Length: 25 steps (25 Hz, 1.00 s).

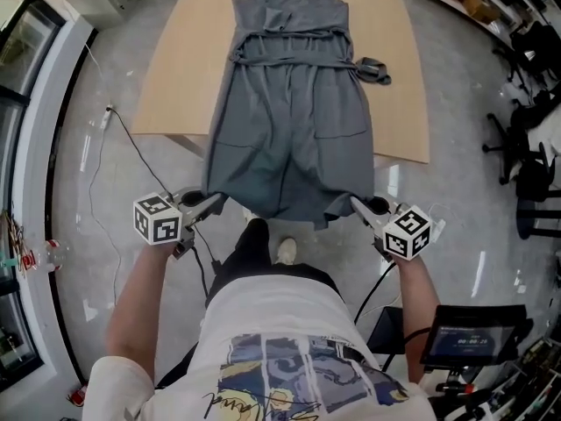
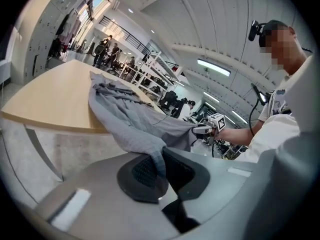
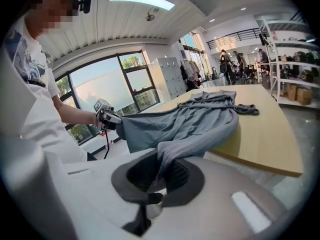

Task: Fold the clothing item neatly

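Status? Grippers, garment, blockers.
Left gripper shut on near-left hem corner of the grey belted fabric garment. Right gripper shut on the near-right corner. Hem held off the near edge of the tan wooden table. Nothing in the way.

Your light wooden table [image 1: 180,68] carries a grey belted garment [image 1: 289,103] spread down its middle, collar toward the far edge, hem past the near edge.
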### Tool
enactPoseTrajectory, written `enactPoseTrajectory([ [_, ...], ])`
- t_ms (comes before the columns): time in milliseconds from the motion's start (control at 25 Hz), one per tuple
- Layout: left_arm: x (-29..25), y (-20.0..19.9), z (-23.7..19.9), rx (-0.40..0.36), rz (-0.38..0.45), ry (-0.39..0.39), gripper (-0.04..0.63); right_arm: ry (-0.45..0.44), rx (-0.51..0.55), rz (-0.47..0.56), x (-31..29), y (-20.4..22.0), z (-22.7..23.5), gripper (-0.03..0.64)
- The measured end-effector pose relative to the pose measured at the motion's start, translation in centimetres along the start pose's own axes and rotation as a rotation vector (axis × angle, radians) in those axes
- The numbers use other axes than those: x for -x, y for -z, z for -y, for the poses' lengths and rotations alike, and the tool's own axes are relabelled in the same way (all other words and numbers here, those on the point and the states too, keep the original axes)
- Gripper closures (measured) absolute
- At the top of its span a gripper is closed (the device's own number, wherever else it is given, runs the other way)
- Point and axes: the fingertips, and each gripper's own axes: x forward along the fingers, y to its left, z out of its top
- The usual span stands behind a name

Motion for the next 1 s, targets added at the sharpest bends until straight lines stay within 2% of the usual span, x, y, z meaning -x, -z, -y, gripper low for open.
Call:
enactPoseTrajectory([
  [400, 2.0, -6.6, 2.0, -0.047, 0.159, 0.061, 0.583, -0.023, 0.073, 0.076, 2.2, -6.1, -0.1, 0.607],
  [680, 4.0, -12.9, 2.5, -0.086, 0.248, 0.082, 0.583, -0.021, 0.107, 0.148, 3.3, -12.0, 0.6, 0.607],
  [1000, 4.2, -19.4, 0.9, -0.144, 0.278, 0.143, 0.583, 0.007, 0.125, 0.188, 2.3, -17.9, 3.1, 0.607],
])
